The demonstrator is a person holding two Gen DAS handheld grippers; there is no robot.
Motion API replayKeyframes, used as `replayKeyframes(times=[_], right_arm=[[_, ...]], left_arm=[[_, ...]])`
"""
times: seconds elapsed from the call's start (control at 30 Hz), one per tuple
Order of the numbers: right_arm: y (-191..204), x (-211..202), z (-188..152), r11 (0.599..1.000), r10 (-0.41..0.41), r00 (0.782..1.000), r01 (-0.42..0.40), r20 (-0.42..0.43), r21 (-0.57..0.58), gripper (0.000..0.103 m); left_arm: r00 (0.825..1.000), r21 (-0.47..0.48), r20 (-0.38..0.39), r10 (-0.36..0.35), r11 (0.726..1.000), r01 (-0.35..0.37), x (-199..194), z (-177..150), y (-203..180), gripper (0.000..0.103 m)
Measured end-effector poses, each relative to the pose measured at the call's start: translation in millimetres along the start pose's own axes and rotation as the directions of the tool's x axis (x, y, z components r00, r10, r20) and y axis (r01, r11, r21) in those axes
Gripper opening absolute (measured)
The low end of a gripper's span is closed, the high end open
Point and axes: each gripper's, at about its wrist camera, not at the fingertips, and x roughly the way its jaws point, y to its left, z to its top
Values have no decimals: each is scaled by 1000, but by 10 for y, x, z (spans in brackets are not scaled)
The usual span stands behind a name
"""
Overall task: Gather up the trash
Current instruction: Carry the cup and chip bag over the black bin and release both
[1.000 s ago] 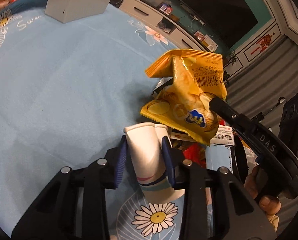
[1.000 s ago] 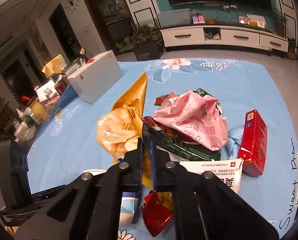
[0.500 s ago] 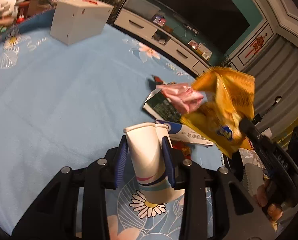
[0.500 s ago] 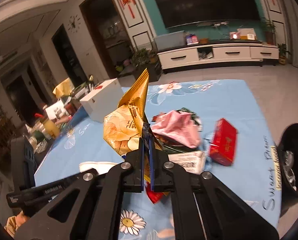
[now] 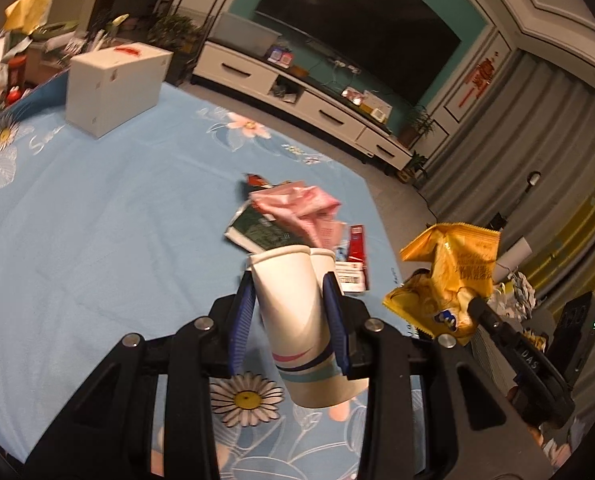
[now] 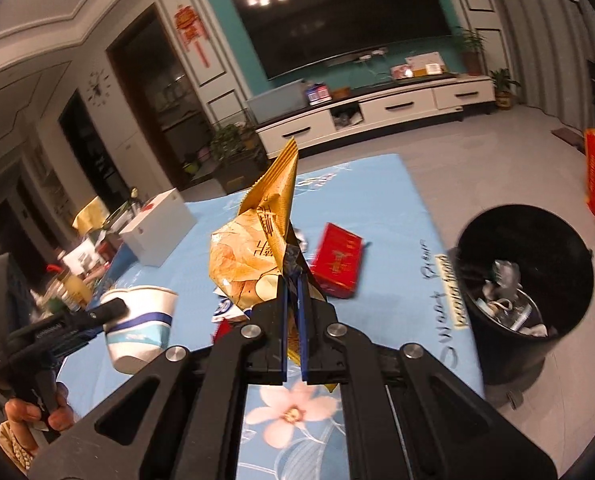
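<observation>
My left gripper (image 5: 288, 286) is shut on a white paper cup (image 5: 299, 320) with pink, blue and teal stripes, held off the blue flowered tablecloth (image 5: 97, 220). My right gripper (image 6: 293, 280) is shut on a yellow chips bag (image 6: 257, 252), lifted above the table; the same chips bag (image 5: 445, 280) hangs at the right of the left wrist view. The cup (image 6: 139, 326) shows at the left of the right wrist view. On the cloth lie a pink wrapper (image 5: 297, 208), a dark green packet (image 5: 261, 232) and a red box (image 6: 337, 260).
A black trash bin (image 6: 525, 292) with some litter inside stands on the floor beside the table's right edge. A white box (image 5: 113, 84) sits on the far left of the table. A TV cabinet (image 6: 377, 112) lines the far wall.
Both grippers have risen with their loads. The chips bag has swung away from the trash pile to the right, toward the table edge, and the bin has come into the right wrist view.
</observation>
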Motion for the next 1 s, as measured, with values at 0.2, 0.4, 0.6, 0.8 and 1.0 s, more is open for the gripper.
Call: replayKeyframes(times=[0.2,0.4,0.6,0.8,1.0], right_arm=[[-263,-200,-33,999,-26,999,24,34,44,5],[-606,-412,-59,991,-69,994,60,79,116,5],[-981,-568,-85,978,-126,986,104,114,183,5],[-1302,-660,-127,962,-182,974,147,139,232,5],[-1620,-683,-169,941,-243,957,194,157,278,5]], left_arm=[[1000,77,-17,-24,997,25,61,-15,-380,35],[998,161,-39,-50,985,55,176,-42,-791,35],[995,221,-60,-79,971,91,366,-42,-1194,35],[989,265,-93,-113,955,134,643,-18,-1580,35],[983,309,-124,-132,937,165,941,1,-1949,35]])
